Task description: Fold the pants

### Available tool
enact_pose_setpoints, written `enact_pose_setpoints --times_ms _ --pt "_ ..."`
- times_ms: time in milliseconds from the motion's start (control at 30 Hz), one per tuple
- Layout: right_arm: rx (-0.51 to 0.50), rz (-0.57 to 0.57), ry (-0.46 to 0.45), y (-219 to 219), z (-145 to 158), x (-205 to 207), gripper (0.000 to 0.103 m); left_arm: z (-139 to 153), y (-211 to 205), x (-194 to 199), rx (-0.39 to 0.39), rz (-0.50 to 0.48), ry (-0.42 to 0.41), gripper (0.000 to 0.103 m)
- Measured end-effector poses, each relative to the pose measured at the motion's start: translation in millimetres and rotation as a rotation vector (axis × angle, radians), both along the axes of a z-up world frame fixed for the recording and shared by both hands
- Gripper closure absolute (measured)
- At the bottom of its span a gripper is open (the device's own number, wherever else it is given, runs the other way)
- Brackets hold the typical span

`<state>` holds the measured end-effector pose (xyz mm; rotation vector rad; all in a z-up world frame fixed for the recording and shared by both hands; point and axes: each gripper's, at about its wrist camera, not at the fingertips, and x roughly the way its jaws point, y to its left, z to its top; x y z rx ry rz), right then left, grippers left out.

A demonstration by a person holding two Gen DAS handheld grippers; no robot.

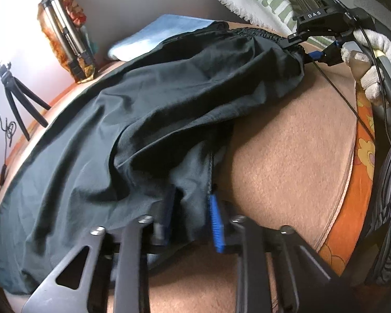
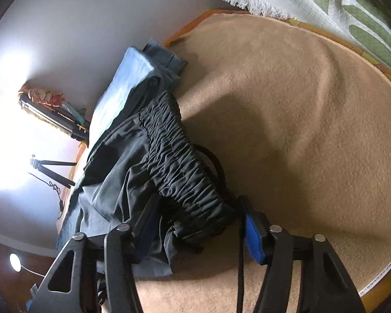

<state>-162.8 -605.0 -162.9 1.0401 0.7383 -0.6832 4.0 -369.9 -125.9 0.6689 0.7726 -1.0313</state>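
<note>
Blue ribbed pads (image 1: 215,221) on the left gripper (image 1: 193,224) sit nearly together, pinching a fold of dark cloth at the crotch or leg edge of the pants (image 1: 143,120). Right gripper (image 2: 198,224): fingers about half apart, straddling the bunched end of the elastic waistband (image 2: 179,161); the blue right-hand pad (image 2: 252,240) stands just clear of the fabric, the other finger is buried in cloth, so no firm pinch is visible yet. A black drawstring (image 2: 241,260) hangs between the fingers.

Pants lie crumpled across a tan blanket (image 2: 286,104) on the bed, waistband towards the fringed green-and-white throw (image 2: 325,5), legs trailing towards the wall. A pale blue folded garment (image 2: 122,86) lies just beyond them. Small tripod (image 1: 15,96) stands near the wall.

Judgement: step in hand is securing both grasps before spreading. To do it well, close the right fingers on the full waistband thickness, not the drawstring alone, then pull both hands apart evenly to flatten wrinkles before folding.
</note>
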Motion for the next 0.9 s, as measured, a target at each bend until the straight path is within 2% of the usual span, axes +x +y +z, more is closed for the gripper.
enact_pose_setpoints --times_ms 67,200,300,500,600,700,733,833,900 --pt "0.005 0.004 -0.025 -2 1 -1 0.052 0 0 2 -0.004 -0.003 0.009 0.092" --pt "0.005 0.01 -0.074 -6 4 -2 0.075 6 2 2 -0.026 -0.009 0.022 0.097" --pt "-0.018 0.027 -0.11 -9 14 -2 0.083 18 9 1 -0.055 -0.019 0.029 0.098" --pt "-0.243 0.118 -0.11 -2 72 6 0.087 56 38 -7 -0.162 -0.035 0.065 0.098" --pt "-0.294 0.126 -0.104 -2 85 8 0.087 58 46 -15 -0.175 -0.068 0.09 0.098" --pt "-0.307 0.12 -0.061 -5 80 8 0.087 45 45 -24 -0.15 -0.113 0.143 0.098" --pt "-0.308 0.121 -0.041 -8 77 7 0.088 36 43 -28 -0.122 -0.132 0.154 0.102" --pt "-0.356 0.129 0.078 -10 63 14 0.087 19 37 -38 -0.068 -0.172 0.176 0.102" --pt "-0.343 0.129 0.104 -15 54 14 0.087 15 34 -43 -0.056 -0.181 0.181 0.102"
